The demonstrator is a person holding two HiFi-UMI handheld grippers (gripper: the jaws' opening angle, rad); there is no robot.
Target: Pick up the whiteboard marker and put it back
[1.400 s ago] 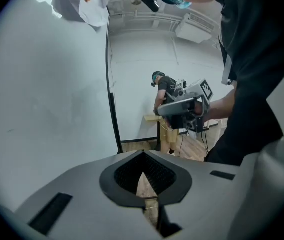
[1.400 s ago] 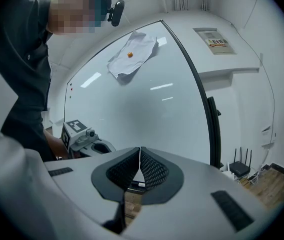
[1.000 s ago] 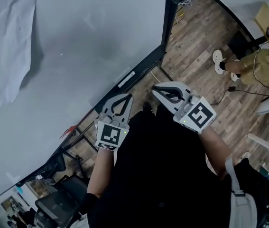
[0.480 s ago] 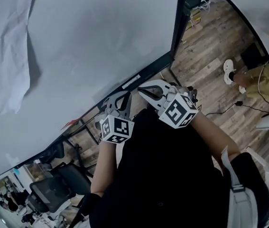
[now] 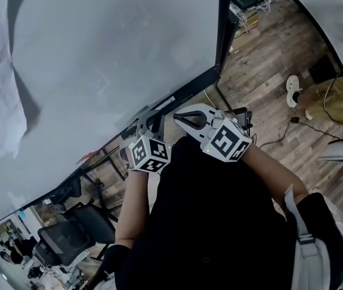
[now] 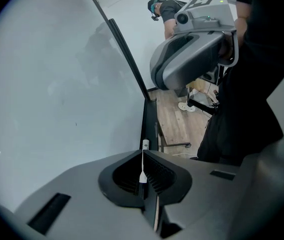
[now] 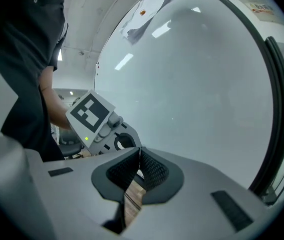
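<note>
Head view: your two grippers sit close together before the one whiteboard (image 5: 117, 53). The left gripper (image 5: 149, 121) has its tips at the board's dark lower frame (image 5: 189, 86), and the right gripper (image 5: 178, 115) is just beside it.

Left gripper view: your jaws are clenched on nothing. Just past their tips, by the frame, sits one small white thing, possibly the whiteboard marker (image 6: 145, 144); it's too small to tell.

Right gripper view: your jaws are pressed together, empty, with the left gripper's one marker cube (image 7: 90, 110) beyond them.

A large whiteboard (image 5: 111, 59) stands on wood-plank floor (image 5: 268, 59), a black office chair (image 5: 68, 243) nearby.
</note>
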